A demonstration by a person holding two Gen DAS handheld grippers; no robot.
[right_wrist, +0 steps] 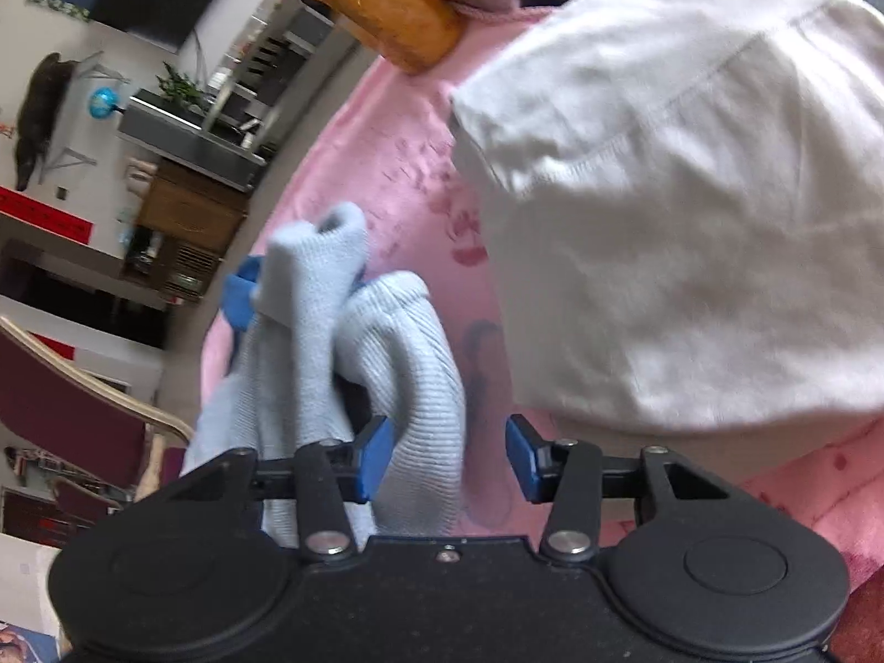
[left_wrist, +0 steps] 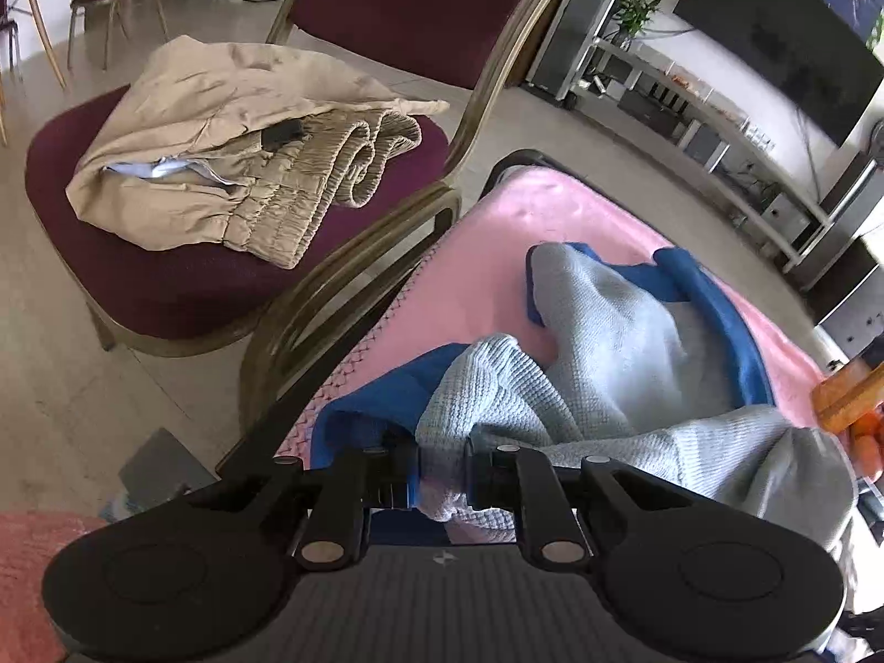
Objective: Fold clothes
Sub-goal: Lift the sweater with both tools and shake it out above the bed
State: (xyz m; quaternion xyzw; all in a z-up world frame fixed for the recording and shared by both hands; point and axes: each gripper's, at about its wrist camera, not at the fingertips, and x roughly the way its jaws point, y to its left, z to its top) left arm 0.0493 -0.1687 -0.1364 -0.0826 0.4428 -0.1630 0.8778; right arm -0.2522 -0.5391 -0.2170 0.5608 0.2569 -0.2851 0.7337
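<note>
Left gripper (left_wrist: 442,467): fingers pinched together on a bunched fold of the light blue knit sweater (left_wrist: 608,342), cloth squeezed between the pads. Right gripper (right_wrist: 450,458): blue-padded fingers (right_wrist: 375,458) stand apart, a hanging roll of the same sweater (right_wrist: 398,364) sits in the gap against the left pad, right pad clear of it, so no real grip there.

The sweater lies crumpled, partly lifted, on the pink blanket (left_wrist: 497,254) covering the table; a darker blue trim or lining (left_wrist: 713,298) shows along its edges. A white garment (right_wrist: 690,193) is heaped just beside it on the blanket.

Handling, as a guess: soft, light, floppy knit, stretches and sags, won't hold shape, not slippery against the fleecy blanket. Best taken at hem or shoulder seams, one corner per gripper, then pulled flat before any fold.

Around: a maroon padded chair (left_wrist: 166,287) beside the table carries beige elastic-waist trousers (left_wrist: 232,166), loosely folded. Pale tiled floor, a dark TV screen (left_wrist: 784,38) on the far wall above a long low console, a potted plant (left_wrist: 635,11) on it. An orange object (right_wrist: 387,5) sits at the blanket's far edge, can't tell what.
</note>
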